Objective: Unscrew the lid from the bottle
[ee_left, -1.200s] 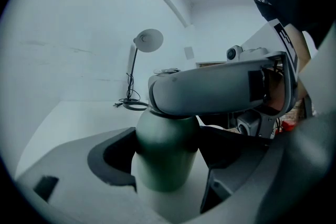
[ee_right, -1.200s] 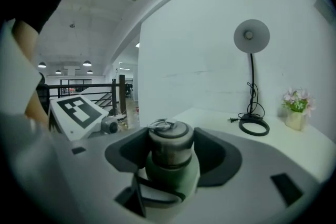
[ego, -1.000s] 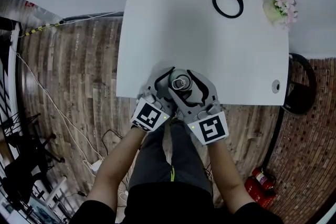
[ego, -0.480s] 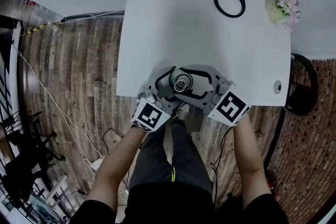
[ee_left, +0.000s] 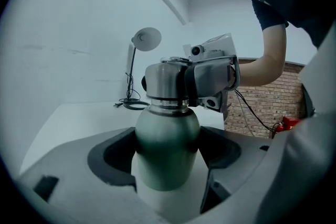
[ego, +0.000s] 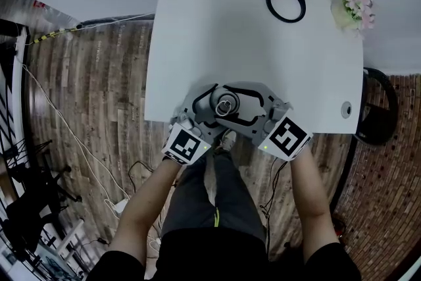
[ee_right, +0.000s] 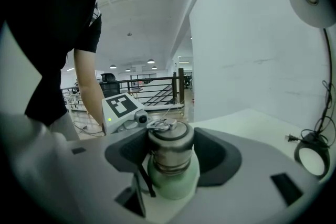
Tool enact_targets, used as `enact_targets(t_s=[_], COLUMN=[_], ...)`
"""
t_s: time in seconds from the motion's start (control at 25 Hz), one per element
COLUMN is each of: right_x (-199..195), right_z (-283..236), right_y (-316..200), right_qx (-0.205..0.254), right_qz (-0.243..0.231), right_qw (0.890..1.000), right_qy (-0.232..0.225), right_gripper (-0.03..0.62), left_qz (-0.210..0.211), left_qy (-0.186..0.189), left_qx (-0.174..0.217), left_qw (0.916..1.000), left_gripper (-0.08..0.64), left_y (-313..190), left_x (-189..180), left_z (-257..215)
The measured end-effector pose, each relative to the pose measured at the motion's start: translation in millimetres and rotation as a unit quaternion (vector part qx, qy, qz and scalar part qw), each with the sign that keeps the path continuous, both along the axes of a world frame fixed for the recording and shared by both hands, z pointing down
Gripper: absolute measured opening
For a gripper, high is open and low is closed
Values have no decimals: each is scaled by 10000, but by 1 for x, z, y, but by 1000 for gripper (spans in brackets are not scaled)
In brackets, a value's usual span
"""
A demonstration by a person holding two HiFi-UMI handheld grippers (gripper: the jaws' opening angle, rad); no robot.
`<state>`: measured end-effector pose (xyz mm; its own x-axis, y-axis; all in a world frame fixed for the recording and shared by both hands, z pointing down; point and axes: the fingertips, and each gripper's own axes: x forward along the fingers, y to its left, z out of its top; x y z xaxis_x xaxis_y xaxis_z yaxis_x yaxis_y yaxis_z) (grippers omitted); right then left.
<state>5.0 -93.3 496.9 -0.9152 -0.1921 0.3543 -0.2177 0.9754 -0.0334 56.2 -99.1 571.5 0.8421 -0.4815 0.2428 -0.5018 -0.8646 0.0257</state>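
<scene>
A green bottle (ee_left: pixel 167 139) with a steel lid (ee_right: pixel 169 143) stands at the near edge of the white table (ego: pixel 250 29). My left gripper (ee_left: pixel 168 152) is shut on the bottle's green body, its dark pads against both sides. My right gripper (ee_right: pixel 170 150) comes in from the right and is shut on the lid, which carries a small metal ring on top. In the head view the lid (ego: pixel 225 104) shows between both pairs of jaws, with the left gripper (ego: pixel 217 106) at lower left and the right gripper (ego: pixel 231 104) at lower right. The bottle's base is hidden.
A coiled black cable with a plug (ego: pixel 285 0) lies at the table's far side, next to a pot of pink flowers (ego: pixel 354 3). A desk lamp (ee_left: pixel 147 38) stands behind it. The table edge drops to wooden floor just below the bottle. A black chair (ego: pixel 378 105) stands at right.
My right gripper has swung counter-clockwise around the bottle, from the near side to the right side, with its jaws still on the lid. The left gripper and the bottle have stayed put.
</scene>
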Motion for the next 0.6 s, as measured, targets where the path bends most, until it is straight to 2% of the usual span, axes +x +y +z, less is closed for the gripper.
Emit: enact_targets(t_s=[0.2,0.6], right_x=[4,19], right_z=[-8,-26], right_y=[0,-1], right_qx=[-25,-124], right_qz=[149,824], right_qw=[9998,9959], right_qy=[-104,-342], right_gripper=[268,268], left_qz=[29,149], left_qy=[-15,-77], left_qx=[-10,-174], left_qw=[10000,9997], left_gripper=[362,382], left_y=[1,-1], left_x=[-1,1], left_z=[0,6])
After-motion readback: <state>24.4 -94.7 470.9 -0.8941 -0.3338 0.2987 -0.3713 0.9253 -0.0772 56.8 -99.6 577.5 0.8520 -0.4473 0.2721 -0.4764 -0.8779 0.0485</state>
